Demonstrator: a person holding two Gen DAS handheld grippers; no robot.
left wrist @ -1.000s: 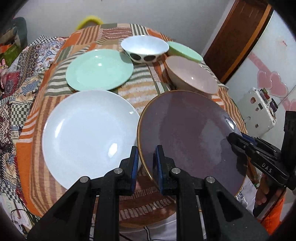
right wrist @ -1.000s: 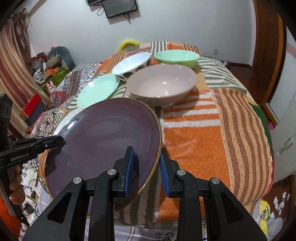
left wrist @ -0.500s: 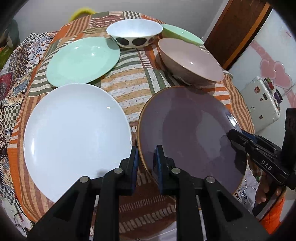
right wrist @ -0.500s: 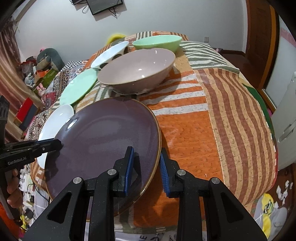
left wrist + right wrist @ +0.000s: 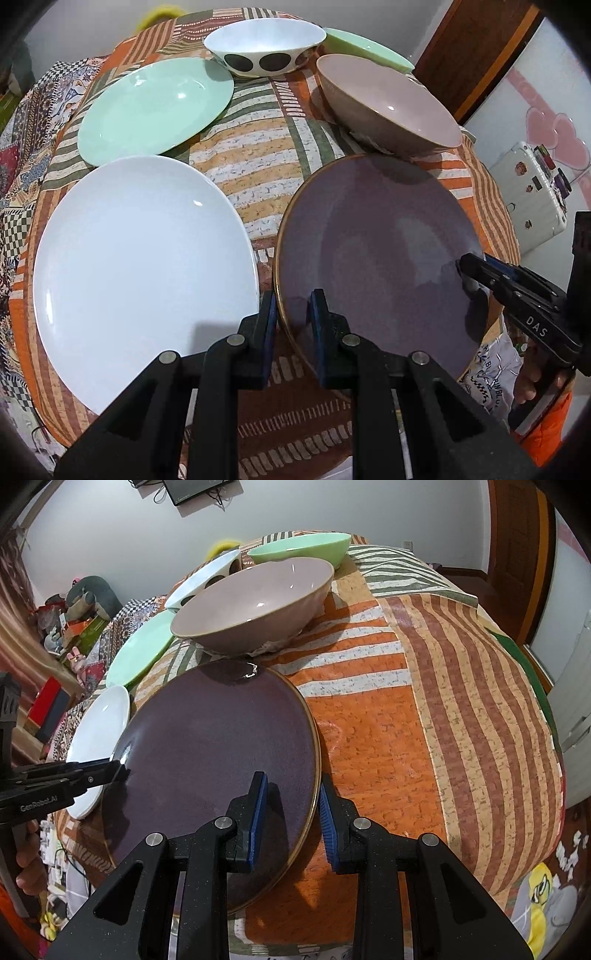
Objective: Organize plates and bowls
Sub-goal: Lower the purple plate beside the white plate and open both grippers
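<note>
A purple plate with a gold rim (image 5: 376,258) lies low over the striped cloth; it also shows in the right wrist view (image 5: 221,760). My left gripper (image 5: 293,325) grips its near-left rim. My right gripper (image 5: 290,808) has its jaws around the plate's right rim, a little wider than before. A white plate (image 5: 140,266) lies to the left, a mint plate (image 5: 155,107) behind it. A pink bowl (image 5: 391,107), a white dotted bowl (image 5: 264,46) and a mint bowl (image 5: 301,548) stand at the back.
The table is covered by a striped orange cloth (image 5: 424,701). A white suitcase (image 5: 532,195) and a wooden door (image 5: 476,55) are to the right. Clutter (image 5: 70,627) lies on the floor at left.
Both grippers have lowered the purple plate toward the cloth in front of the pink bowl. The right jaws have widened slightly around the rim.
</note>
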